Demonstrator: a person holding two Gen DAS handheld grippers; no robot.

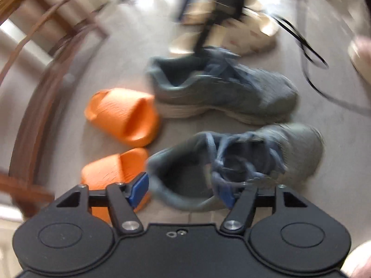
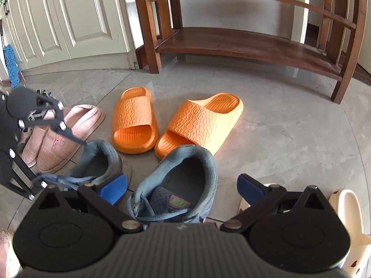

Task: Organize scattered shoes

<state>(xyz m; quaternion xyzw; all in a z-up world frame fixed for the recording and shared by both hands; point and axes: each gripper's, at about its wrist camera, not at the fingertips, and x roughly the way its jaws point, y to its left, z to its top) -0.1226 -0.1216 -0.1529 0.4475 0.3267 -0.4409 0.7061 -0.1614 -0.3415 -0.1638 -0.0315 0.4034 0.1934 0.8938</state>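
Right wrist view: right tool (image 2: 182, 188) released, jaws wide above one blue sneaker (image 2: 176, 185). Left tool (image 1: 183, 191) released over other sneaker (image 1: 231, 162); orange slides (image 2: 178, 121) beside, on floor (image 2: 289, 139).

- A home entryway — shoes (image 2: 172, 181) of several kinds lie about on a grey tiled floor (image 2: 289, 139).
- A wooden shoe rack (image 2: 243, 44) stands by the wall.
- Panelled cream doors (image 2: 69, 18) beside it — a blue duster (image 2: 10, 66) leaning nearby.
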